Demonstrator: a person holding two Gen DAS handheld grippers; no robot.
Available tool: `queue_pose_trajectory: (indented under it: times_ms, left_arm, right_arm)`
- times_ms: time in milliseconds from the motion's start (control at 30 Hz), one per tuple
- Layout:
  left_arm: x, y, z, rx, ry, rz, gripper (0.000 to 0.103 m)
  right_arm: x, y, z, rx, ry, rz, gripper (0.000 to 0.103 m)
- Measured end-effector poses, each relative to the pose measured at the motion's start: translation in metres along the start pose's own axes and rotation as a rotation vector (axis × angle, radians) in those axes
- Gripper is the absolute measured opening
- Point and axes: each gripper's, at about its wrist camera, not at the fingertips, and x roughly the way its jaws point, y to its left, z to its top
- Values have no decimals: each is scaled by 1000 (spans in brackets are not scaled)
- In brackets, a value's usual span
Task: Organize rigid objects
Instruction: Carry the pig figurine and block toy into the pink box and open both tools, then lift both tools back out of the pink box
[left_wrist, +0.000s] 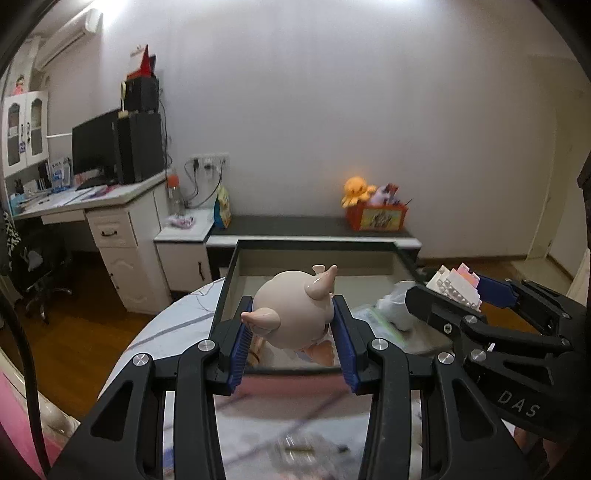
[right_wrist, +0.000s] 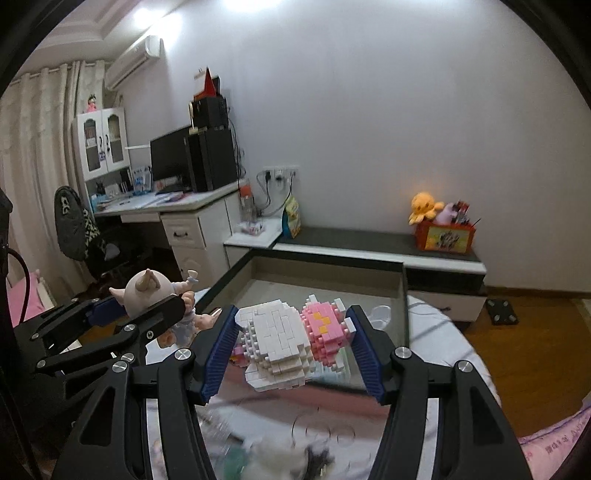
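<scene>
My left gripper (left_wrist: 293, 326) is shut on a beige pig-headed doll (left_wrist: 295, 308), its blue pads pressed on both sides of the round head. The doll (right_wrist: 155, 291) also shows at the left of the right wrist view, held in the left gripper (right_wrist: 146, 308). My right gripper (right_wrist: 291, 345) is shut on a white and pink brick-built figure (right_wrist: 291, 341), gripped at both ends. The same figure (left_wrist: 456, 290) appears in the right gripper (left_wrist: 454, 295) at the right of the left wrist view. Both toys hang over the near edge of a dark-rimmed open box (left_wrist: 317, 244) on the table.
The box (right_wrist: 325, 258) holds a white plastic bag (left_wrist: 397, 304) and flat packets. The round table (left_wrist: 177, 325) has small blurred items near its front. Behind stand a low cabinet with an orange box (left_wrist: 375, 216) and plush octopus, and a desk (left_wrist: 85, 199) at left.
</scene>
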Motion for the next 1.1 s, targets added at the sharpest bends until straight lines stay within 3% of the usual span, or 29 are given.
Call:
queue_pose_trajectory:
  times_ms: [267,467,533,600,700,1100]
  left_arm:
    - [86,13,-2,17,167,22,42]
    - [99,15,-8,0,189,31,43]
    - [94,16,-7,1,182,38,45]
    - [80,17,-3,-8,151,37,62]
    - [49,19,4,-12,87,39,74]
    - [-113,12,-8,7,-135,20,95]
  right_arm:
    - [90,-21,1,30,176,14,61]
    - [110,-30,-11,52,225,23,62]
    - [111,-32,-13,59,243,19,68]
    - [102,-35,-13,59,216,2,84]
    - [80,-35,-8,60,171,6,87]
    - [-83,15,5,-52,-113,-96,89]
